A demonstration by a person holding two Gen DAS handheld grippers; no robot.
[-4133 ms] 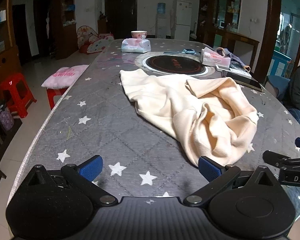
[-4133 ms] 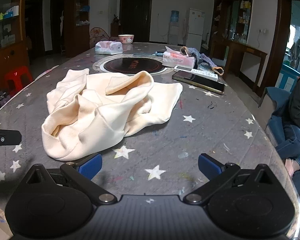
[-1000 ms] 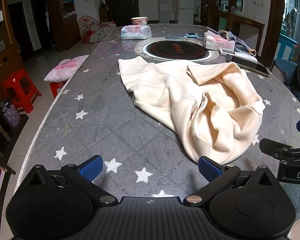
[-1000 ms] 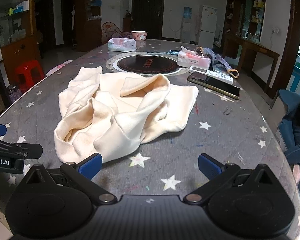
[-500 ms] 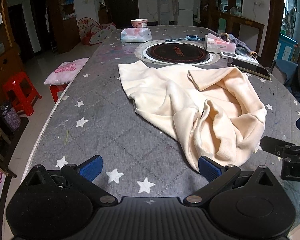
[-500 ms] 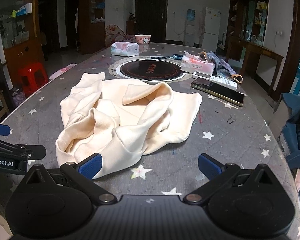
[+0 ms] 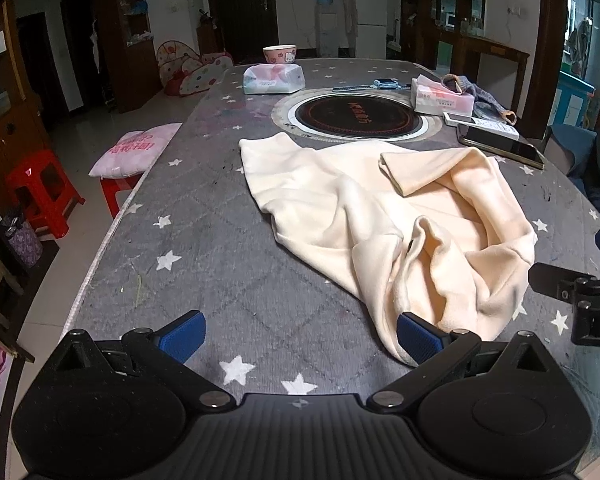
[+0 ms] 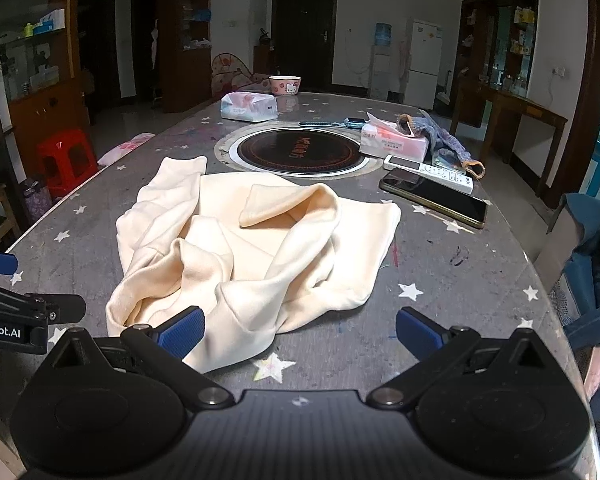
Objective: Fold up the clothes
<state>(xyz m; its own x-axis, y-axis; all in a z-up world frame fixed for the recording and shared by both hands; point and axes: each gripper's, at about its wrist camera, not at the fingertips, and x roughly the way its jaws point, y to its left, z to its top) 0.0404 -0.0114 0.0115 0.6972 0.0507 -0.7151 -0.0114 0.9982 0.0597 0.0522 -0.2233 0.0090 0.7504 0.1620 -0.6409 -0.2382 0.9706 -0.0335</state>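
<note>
A crumpled cream garment (image 7: pixel 384 224) lies on the grey star-patterned table (image 7: pixel 204 248); it also shows in the right wrist view (image 8: pixel 252 248). My left gripper (image 7: pixel 300 340) is open and empty, low over the table at the garment's near left edge, its right fingertip (image 7: pixel 414 336) at the hem. My right gripper (image 8: pixel 300 338) is open and empty at the garment's near right edge, its left fingertip (image 8: pixel 182 332) over the cloth. Each gripper shows at the side of the other's view.
A round black hotplate (image 7: pixel 358 116) sits mid-table. Beyond it are tissue packs (image 7: pixel 274 78), a bowl (image 7: pixel 280 54), a phone (image 8: pixel 434 196), a remote (image 8: pixel 428 168) and a knitted cloth (image 8: pixel 444 140). Red stools (image 7: pixel 44 192) stand left. A seated person (image 8: pixel 596 280) is at the right.
Both grippers have moved slightly closer to the garment's near edge. The garment has not moved, and both grippers stay open.
</note>
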